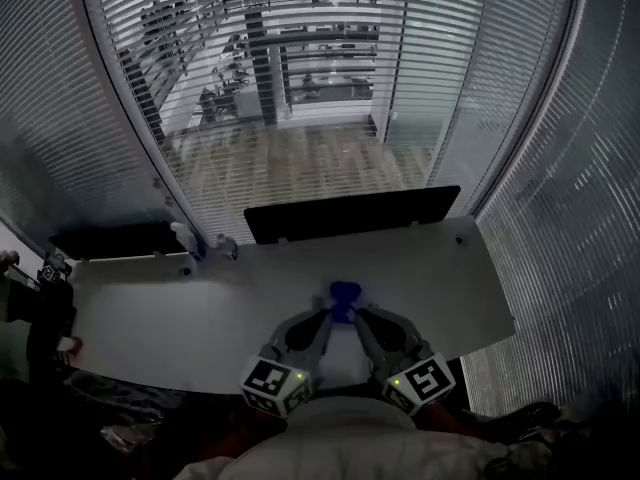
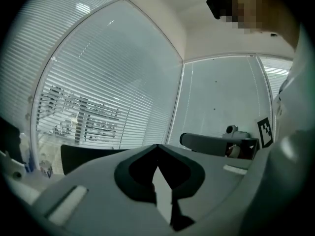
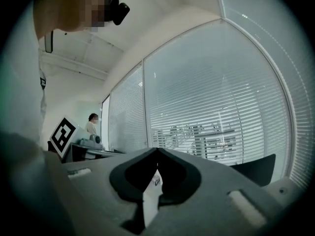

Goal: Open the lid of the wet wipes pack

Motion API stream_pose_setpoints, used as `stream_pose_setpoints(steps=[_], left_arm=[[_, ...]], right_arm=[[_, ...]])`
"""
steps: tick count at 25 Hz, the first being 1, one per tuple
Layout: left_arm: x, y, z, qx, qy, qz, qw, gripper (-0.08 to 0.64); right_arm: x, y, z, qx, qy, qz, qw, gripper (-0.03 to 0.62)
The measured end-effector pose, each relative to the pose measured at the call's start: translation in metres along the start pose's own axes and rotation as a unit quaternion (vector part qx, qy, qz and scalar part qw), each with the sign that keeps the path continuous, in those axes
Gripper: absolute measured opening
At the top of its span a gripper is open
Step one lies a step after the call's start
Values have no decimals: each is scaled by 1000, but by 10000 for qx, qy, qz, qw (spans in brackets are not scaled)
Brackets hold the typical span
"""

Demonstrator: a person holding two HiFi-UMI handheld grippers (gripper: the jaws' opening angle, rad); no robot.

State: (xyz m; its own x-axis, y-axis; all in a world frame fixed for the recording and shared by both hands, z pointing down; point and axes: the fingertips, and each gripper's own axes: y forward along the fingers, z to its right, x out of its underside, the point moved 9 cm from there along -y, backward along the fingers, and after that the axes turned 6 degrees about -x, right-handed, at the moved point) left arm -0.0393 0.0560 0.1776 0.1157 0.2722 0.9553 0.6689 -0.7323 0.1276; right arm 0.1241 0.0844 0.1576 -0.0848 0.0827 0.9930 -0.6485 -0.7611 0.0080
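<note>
Now pinched between closed fingers of left gripper and right gripper, near edge of white table: white-and-blue wet wipes pack. Hold one side steady; peel lid slowly.

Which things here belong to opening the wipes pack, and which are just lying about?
For the job: pack, its blue lid, left gripper, right gripper.
Lying about: bottles, black panel.
</note>
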Motion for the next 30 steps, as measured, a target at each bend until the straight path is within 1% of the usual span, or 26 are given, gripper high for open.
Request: stream_pose_setpoints(steps=[4,7,12,15,19,22,25,30], left_arm=[[0,-2,3,75,-43,4,10000,3],[6,1,3,21,-19,29,10000,3],[7,3,7,43,-17,44,10000,3],[12,2,9,30,10,43,10000,3],[9,-1,10,-16,15,38,10000,3],[8,-1,10,-57,13,39,10000,3],[13,-1,10,-64,54,63,9999,3],[16,0,12,-30,2,-6,10000,3]], right_arm=[[0,-3,0,-59,-2,9,10000,2],[1,-6,0,-83,74,20,9999,2],[4,-7,1,-68,116,5,9999,0],[9,-11,0,-111,86,58,9999,0],[2,-13,-1,-91,31,90,9999,-2],[4,-14,1,-87,61,120,9999,-2],[7,-14,1,-105,73,95,9999,-2],[12,-13,2,-92,108,56,9999,-2]])
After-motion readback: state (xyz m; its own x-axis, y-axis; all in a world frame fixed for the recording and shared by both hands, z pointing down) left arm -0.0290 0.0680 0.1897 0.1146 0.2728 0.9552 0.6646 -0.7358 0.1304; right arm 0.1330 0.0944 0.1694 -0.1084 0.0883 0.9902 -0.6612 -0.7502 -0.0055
